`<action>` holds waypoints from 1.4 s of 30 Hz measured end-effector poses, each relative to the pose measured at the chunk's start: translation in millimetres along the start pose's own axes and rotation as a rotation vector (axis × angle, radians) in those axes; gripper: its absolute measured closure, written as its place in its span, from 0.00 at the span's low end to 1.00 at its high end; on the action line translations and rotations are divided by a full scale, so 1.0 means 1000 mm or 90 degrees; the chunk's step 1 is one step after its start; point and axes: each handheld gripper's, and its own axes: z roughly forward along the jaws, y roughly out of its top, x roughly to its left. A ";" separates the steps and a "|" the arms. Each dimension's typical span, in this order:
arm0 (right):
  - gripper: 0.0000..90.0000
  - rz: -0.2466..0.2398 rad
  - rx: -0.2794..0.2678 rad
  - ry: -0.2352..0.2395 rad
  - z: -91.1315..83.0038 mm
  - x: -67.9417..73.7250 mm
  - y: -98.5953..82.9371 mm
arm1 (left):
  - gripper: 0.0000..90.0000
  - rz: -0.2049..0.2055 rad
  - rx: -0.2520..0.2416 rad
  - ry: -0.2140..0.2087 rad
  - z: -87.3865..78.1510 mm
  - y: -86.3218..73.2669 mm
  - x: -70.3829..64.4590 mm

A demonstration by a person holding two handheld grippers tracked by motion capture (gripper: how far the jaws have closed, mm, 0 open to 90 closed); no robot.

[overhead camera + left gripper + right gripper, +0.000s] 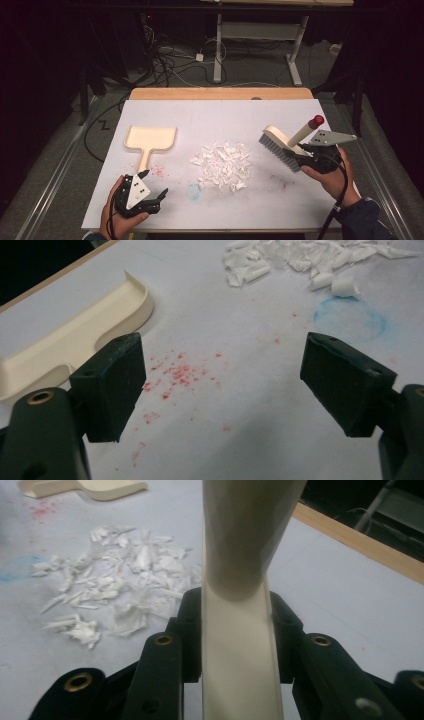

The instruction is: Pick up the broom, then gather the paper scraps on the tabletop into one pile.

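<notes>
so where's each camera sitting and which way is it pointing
High view: above the person's side, looking forward and down on the table; both hands, the left claw and right claw show.
Left gripper view: rides the left claw, aimed past open jaws at the dustpan.
Right gripper view: rides the right claw, jaws clamping the brush.
All three share the paper scraps.

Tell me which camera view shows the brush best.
The high view: the whole brush shows there, grey bristles, cream body and red-tipped handle, held by the right gripper. The right gripper view shows just its cream handle clamped between the jaws.
</notes>
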 end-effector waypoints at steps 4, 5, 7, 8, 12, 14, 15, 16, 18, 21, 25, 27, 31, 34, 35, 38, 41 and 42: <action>0.75 0.017 0.006 -0.029 0.005 -0.008 -0.003 | 0.19 0.003 0.002 0.004 0.000 -0.001 -0.001; 0.75 0.023 0.014 -0.034 0.009 -0.013 -0.003 | 0.19 0.003 0.002 0.007 0.000 -0.001 -0.001; 0.75 0.018 0.020 -0.053 0.013 -0.017 -0.002 | 0.19 0.000 0.003 0.007 0.000 -0.001 0.000; 0.75 0.015 0.025 -0.058 0.017 -0.019 -0.001 | 0.19 0.001 0.002 0.005 0.000 -0.001 0.000; 0.75 0.001 0.051 -0.074 0.036 -0.026 0.003 | 0.19 0.004 0.007 0.001 0.003 -0.001 -0.001; 0.75 -0.009 0.059 -0.087 0.043 -0.027 0.005 | 0.19 0.001 0.010 -0.001 0.004 -0.001 -0.001; 0.75 -0.016 0.063 -0.094 0.050 -0.028 0.007 | 0.19 -0.002 0.011 -0.006 0.005 -0.001 -0.001; 0.75 -0.016 0.070 -0.095 0.065 -0.030 0.009 | 0.19 -0.004 0.011 -0.011 0.005 -0.001 -0.001; 0.75 -0.021 0.077 -0.101 0.072 -0.030 0.011 | 0.19 -0.004 0.010 -0.013 0.006 -0.001 -0.001; 0.75 -0.057 0.107 -0.130 0.093 -0.024 0.016 | 0.19 -0.006 0.015 -0.016 0.008 -0.001 0.001; 0.75 -0.088 0.117 -0.153 0.116 -0.008 0.025 | 0.19 -0.008 0.014 -0.017 0.008 -0.001 0.002; 0.75 -0.092 0.117 -0.150 0.120 -0.003 0.027 | 0.19 -0.006 0.018 -0.019 0.008 -0.002 0.001; 0.75 -0.136 0.116 -0.129 0.135 0.022 0.031 | 0.19 -0.003 0.018 -0.019 0.006 -0.002 -0.001; 0.75 -0.163 0.109 -0.100 0.140 0.040 0.032 | 0.19 -0.005 0.018 -0.020 0.005 -0.002 -0.001; 0.75 -0.166 0.106 -0.086 0.140 0.046 0.032 | 0.19 -0.005 0.019 -0.019 0.005 -0.002 -0.001; 0.75 -0.208 0.099 -0.035 0.136 0.069 0.032 | 0.19 -0.003 0.020 -0.021 0.005 -0.002 -0.001; 0.75 -0.211 0.091 -0.004 0.130 0.077 0.031 | 0.19 -0.002 0.018 -0.022 0.004 -0.002 0.000; 0.75 -0.215 0.090 0.008 0.126 0.080 0.031 | 0.19 -0.001 0.017 -0.022 0.003 -0.002 0.000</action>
